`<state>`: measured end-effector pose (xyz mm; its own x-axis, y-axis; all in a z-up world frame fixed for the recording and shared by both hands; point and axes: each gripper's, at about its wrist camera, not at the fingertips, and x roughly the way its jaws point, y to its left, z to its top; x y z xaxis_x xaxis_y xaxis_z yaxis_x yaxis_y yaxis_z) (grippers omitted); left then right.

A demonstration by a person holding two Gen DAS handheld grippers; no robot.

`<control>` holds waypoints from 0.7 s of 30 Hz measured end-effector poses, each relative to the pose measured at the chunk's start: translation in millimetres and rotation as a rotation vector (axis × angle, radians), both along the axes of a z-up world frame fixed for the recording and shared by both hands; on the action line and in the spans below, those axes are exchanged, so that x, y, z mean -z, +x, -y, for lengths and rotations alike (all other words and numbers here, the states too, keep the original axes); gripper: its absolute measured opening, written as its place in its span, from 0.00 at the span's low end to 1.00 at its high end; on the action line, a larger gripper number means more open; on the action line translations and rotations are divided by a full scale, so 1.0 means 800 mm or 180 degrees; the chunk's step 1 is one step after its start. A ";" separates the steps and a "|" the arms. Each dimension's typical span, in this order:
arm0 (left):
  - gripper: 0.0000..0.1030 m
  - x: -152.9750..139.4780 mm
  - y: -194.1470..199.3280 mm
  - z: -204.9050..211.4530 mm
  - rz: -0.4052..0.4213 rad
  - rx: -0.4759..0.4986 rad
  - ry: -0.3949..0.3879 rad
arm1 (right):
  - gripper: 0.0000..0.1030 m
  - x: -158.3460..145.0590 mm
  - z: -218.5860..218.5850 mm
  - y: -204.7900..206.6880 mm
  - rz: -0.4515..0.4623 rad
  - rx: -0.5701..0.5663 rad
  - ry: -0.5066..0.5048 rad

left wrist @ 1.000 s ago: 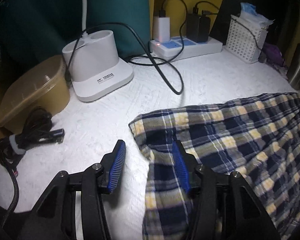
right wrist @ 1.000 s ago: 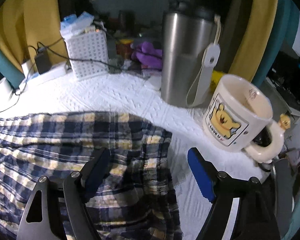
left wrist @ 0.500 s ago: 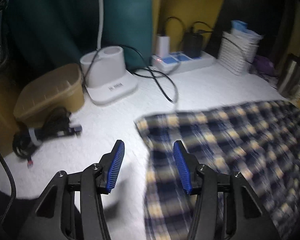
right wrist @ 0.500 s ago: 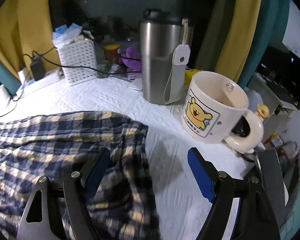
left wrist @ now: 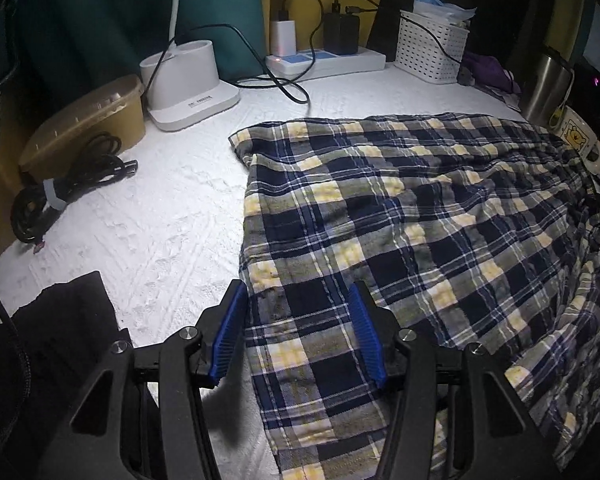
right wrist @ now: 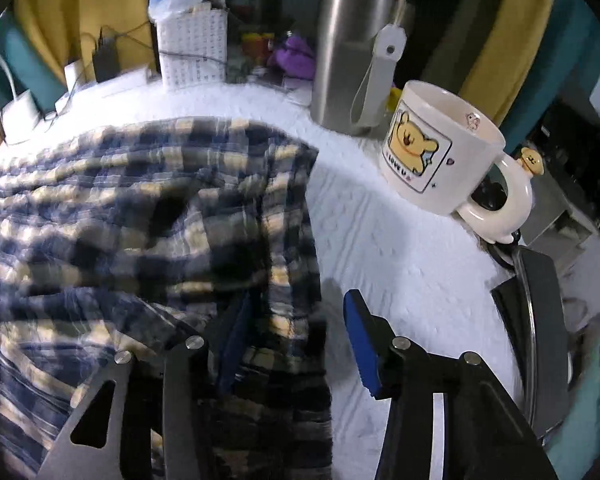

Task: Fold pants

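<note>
The left gripper (left wrist: pixel 298 330) straddled the pants (left wrist: pixel 400 216) edge, jaws spread; the right gripper (right wrist: pixel 296 340) had just been closing its jaws around the other edge, not yet pinching.

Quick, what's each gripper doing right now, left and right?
Left gripper: open, straddling the edge of the blue and yellow plaid pants, pads not pressing.
Right gripper: jaws just closing, pants edge between, not yet clamped.

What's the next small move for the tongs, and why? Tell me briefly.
Probably pinch both tongs shut on the cloth before lifting. The left tongs stand open astride the left edge of the plaid pants. The right tongs have just been closing with the pants' right edge between them, but a gap still shows beside one pad.
</note>
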<state>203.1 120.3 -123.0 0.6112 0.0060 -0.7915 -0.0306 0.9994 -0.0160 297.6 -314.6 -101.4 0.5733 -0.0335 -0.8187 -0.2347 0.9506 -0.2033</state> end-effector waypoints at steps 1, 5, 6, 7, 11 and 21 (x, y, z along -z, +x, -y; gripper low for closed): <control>0.53 0.001 0.000 -0.001 0.0019 -0.0018 0.0027 | 0.48 -0.001 0.002 0.000 -0.0008 0.0015 -0.0006; 0.53 0.002 0.006 -0.013 0.0062 -0.0181 0.0132 | 0.48 -0.003 0.009 -0.003 0.0022 0.0055 -0.0089; 0.53 0.002 0.007 -0.018 0.0055 -0.0252 0.0152 | 0.48 -0.005 0.011 -0.004 0.0027 0.0062 -0.0097; 0.52 0.000 0.009 -0.026 0.0029 -0.0351 0.0180 | 0.48 -0.007 0.013 -0.004 0.0032 0.0074 -0.0105; 0.52 -0.014 -0.004 -0.044 0.0055 -0.0406 0.0027 | 0.48 -0.019 0.017 -0.009 0.0123 0.0177 -0.0142; 0.53 -0.039 -0.080 -0.031 0.0266 -0.0195 -0.0175 | 0.49 -0.058 0.038 -0.069 0.0310 0.0284 -0.0069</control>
